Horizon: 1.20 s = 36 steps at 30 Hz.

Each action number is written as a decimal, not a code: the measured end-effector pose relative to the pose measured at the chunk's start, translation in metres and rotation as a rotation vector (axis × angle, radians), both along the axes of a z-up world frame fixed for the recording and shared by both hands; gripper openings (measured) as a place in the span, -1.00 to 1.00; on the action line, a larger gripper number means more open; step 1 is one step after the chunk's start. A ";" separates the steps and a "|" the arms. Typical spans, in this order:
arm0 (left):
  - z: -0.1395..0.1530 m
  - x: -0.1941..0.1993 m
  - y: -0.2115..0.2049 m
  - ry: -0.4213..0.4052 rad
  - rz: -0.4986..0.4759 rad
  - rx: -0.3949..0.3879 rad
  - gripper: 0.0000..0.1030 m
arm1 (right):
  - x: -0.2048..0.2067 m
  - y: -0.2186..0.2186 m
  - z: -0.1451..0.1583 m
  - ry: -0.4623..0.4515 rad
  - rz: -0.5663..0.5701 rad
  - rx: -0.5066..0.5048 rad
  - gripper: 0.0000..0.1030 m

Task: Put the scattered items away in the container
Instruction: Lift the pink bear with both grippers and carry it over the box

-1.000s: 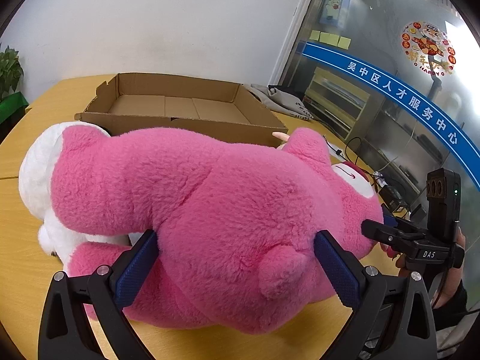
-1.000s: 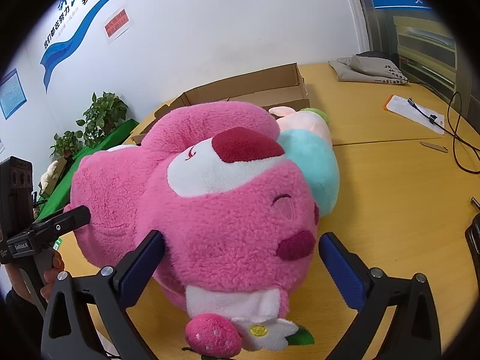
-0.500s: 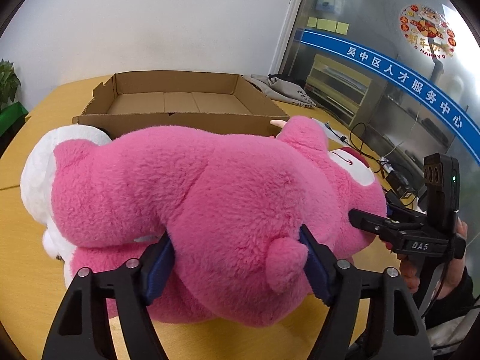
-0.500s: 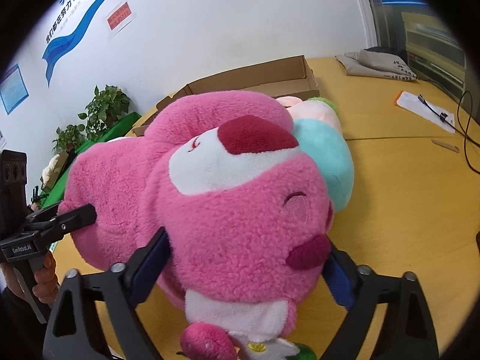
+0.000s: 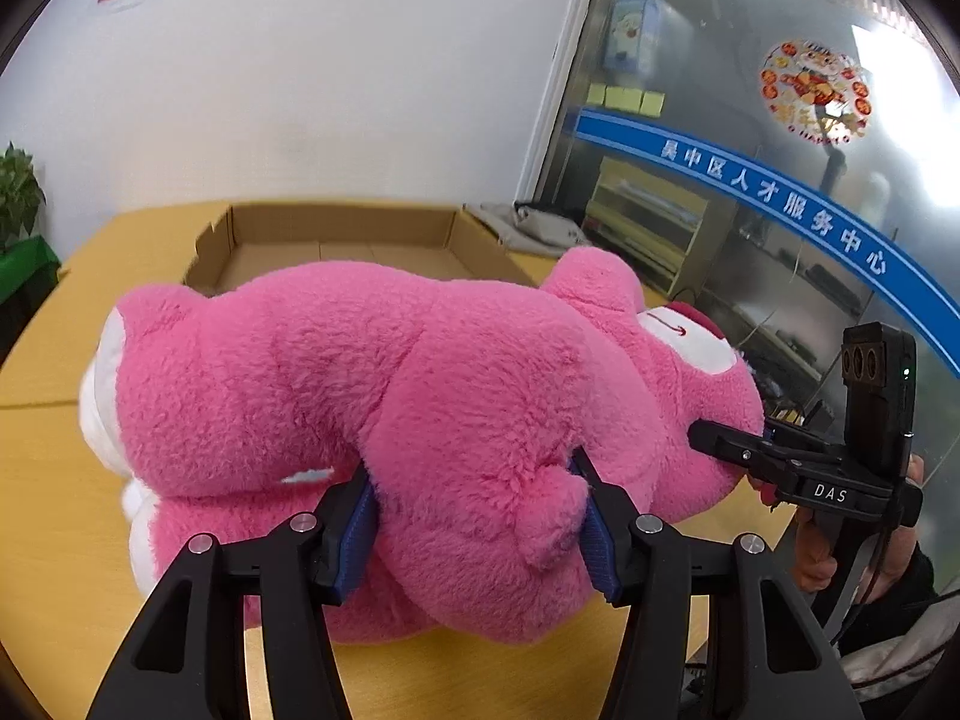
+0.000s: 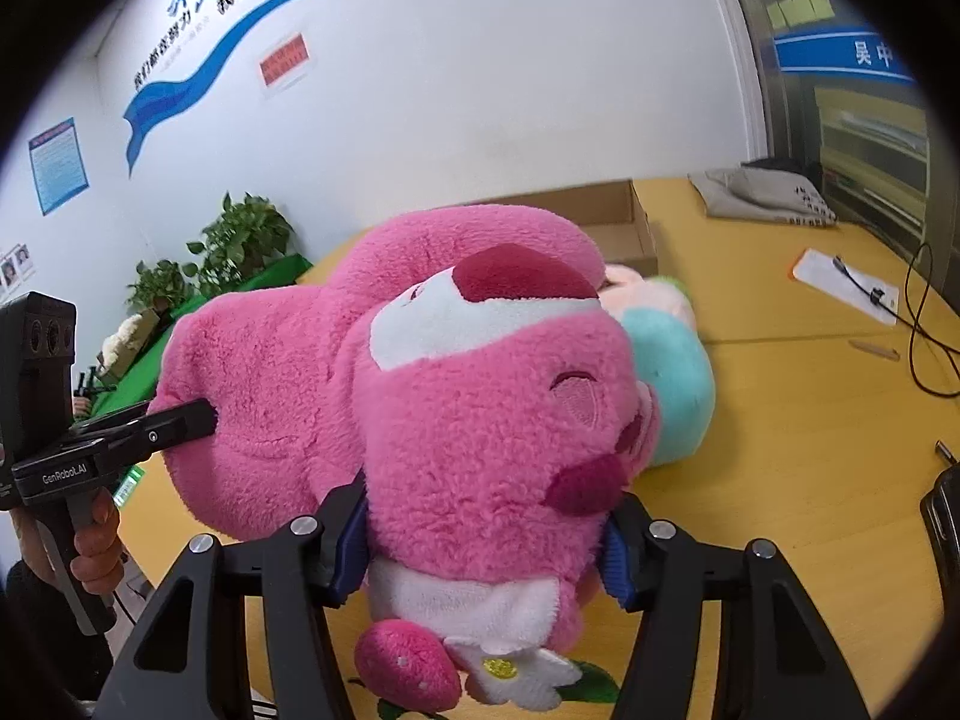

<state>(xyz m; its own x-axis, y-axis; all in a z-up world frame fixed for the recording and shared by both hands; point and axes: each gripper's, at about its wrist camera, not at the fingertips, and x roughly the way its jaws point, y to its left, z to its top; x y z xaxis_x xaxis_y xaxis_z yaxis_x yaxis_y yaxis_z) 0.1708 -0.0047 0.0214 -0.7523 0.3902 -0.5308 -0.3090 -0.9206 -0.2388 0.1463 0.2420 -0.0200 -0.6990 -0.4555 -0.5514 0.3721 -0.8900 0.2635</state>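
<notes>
A big pink plush bear (image 5: 372,396) lies on its side on the yellow table. My left gripper (image 5: 477,531) is shut on the bear's rump, its blue pads pressed into the fur. My right gripper (image 6: 486,546) is shut on the bear's head (image 6: 498,420), just above its white collar and strawberry. The right gripper also shows in the left wrist view (image 5: 720,441) at the bear's snout, and the left gripper shows in the right wrist view (image 6: 198,414) at its back. A shallow open cardboard box (image 5: 336,234) stands behind the bear.
A second plush in teal and pale pink (image 6: 666,360) lies behind the bear's head. A grey cloth bag (image 6: 768,195), a white paper with a cable (image 6: 846,285) and a black cable (image 6: 924,324) lie on the right. Potted plants (image 6: 240,240) stand at the left.
Both grippers have closed from wide open onto the bear, the left on its rump, the right on its head. The bear has risen slightly.
</notes>
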 end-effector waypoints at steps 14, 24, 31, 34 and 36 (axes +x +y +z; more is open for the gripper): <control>0.099 -0.106 -0.039 0.189 0.035 -0.007 0.19 | -0.081 -0.026 0.108 0.245 0.027 -0.028 0.16; 0.094 -0.346 -0.082 0.061 0.048 0.002 0.19 | -0.274 -0.048 0.121 0.150 -0.016 -0.022 0.16; 0.011 -0.502 -0.062 -0.209 0.067 0.042 0.18 | -0.420 -0.053 0.060 -0.055 -0.094 0.027 0.16; -0.051 -0.553 -0.054 -0.372 0.085 0.012 0.15 | -0.469 -0.053 0.012 -0.188 -0.134 0.046 0.16; -0.083 -0.570 -0.046 -0.426 0.071 -0.021 0.01 | -0.489 -0.054 -0.023 -0.270 -0.169 0.077 0.16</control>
